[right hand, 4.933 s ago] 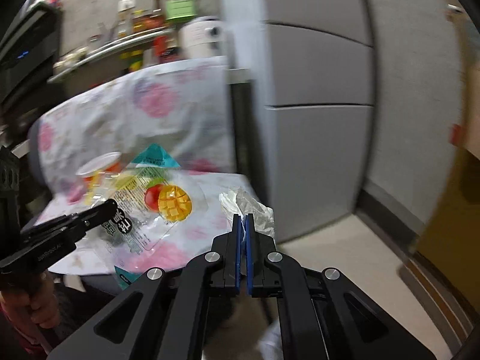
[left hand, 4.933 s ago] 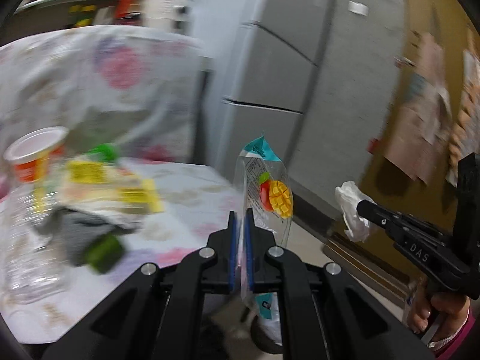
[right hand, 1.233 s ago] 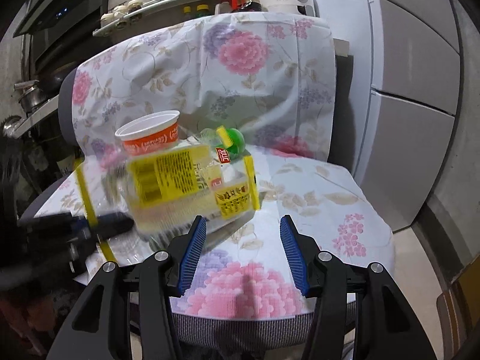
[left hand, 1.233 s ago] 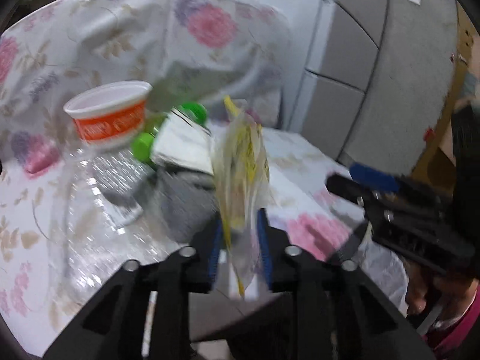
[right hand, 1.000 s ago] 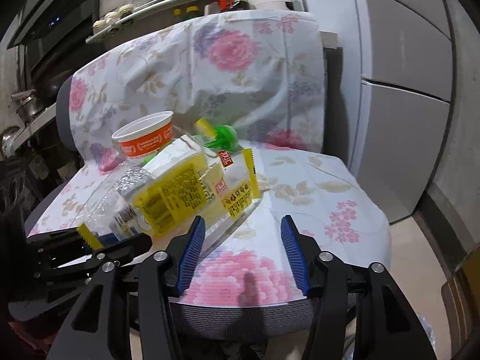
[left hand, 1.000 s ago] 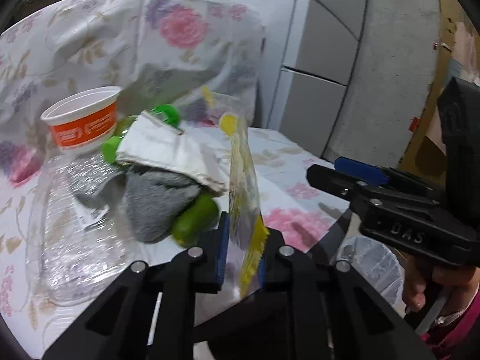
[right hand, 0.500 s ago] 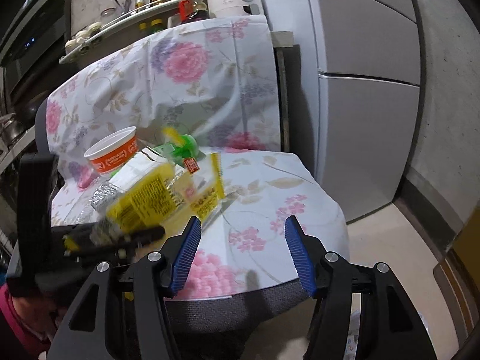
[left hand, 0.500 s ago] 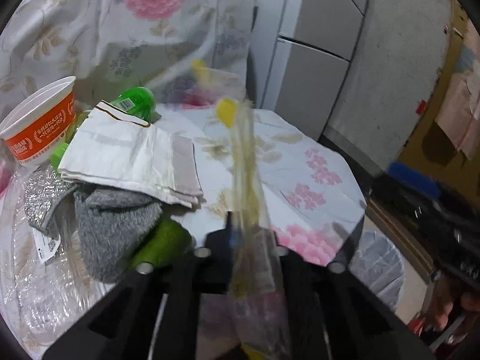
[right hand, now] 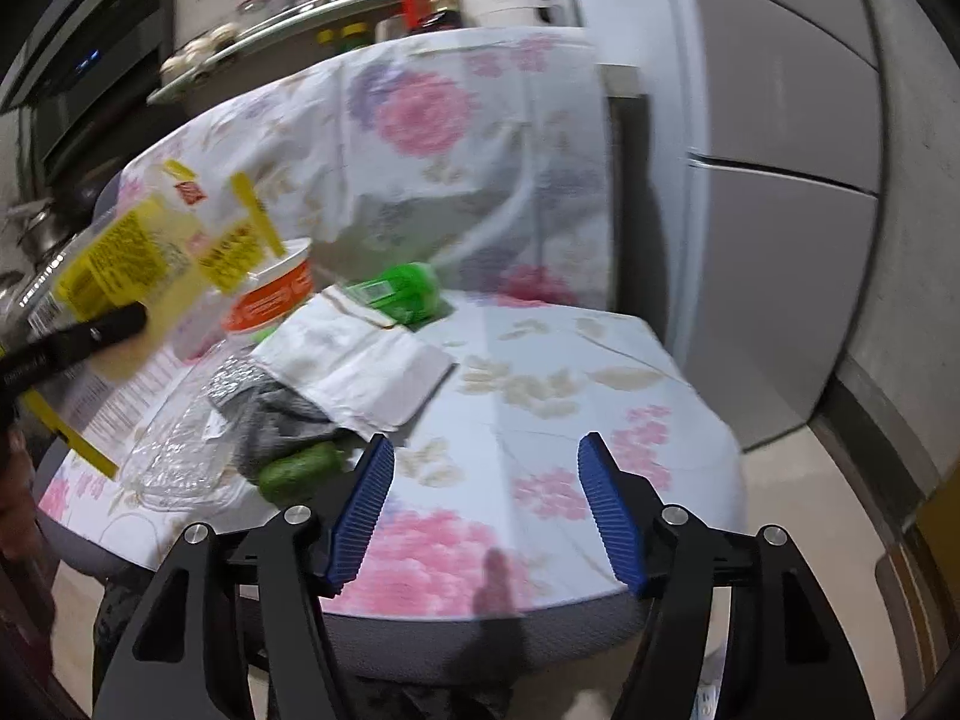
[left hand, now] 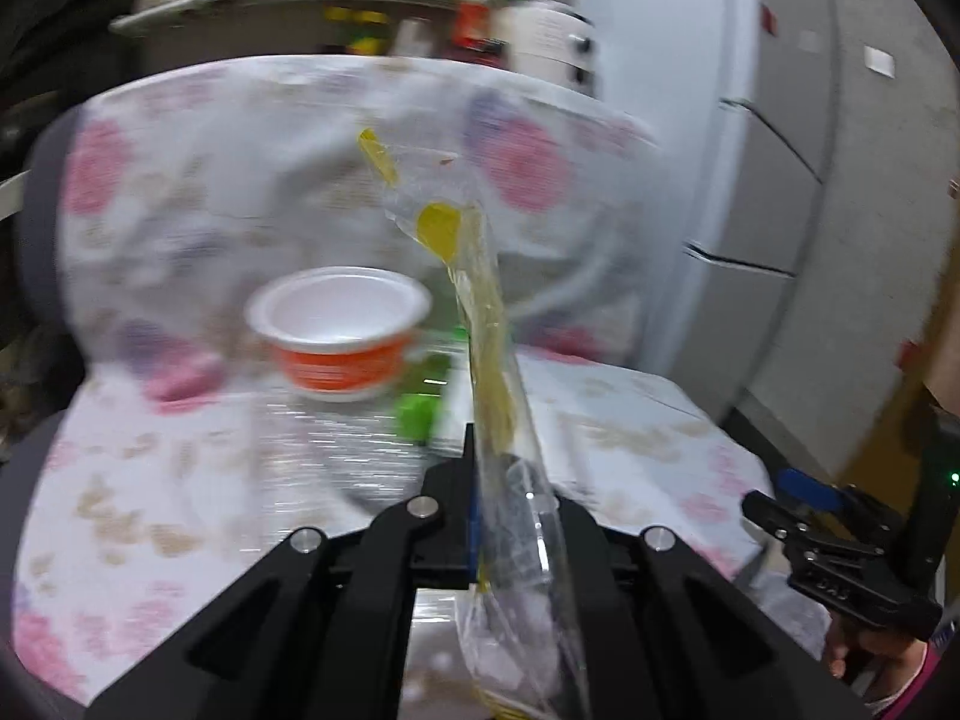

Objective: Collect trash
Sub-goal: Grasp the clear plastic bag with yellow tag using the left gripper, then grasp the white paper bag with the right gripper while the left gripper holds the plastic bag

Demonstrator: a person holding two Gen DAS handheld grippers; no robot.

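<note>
1. While the left hand-held gripper [left hand: 480, 516] is clenched on the clear yellow-printed wrapper [left hand: 489, 360], carry it with the clamp unchanged; the film is thin and, I judge, would slip out at any easing.
2. Keep the wrapper's loose tail, which hangs below the jaws, clear of the floral-covered chair seat [right hand: 540, 396] and the things on it.
3. Let go only over the trash container, which neither view shows clearly.
4. Use the right hand-held gripper [right hand: 489, 504] for the next piece: its jaws have just been opening, they stand wide, and nothing is between them.
5. Choose among the trash on the seat: folded white paper [right hand: 354, 360], orange cup [right hand: 270, 300], green bottle [right hand: 402, 294]. The flat paper likely needs an edge pinch.
</note>
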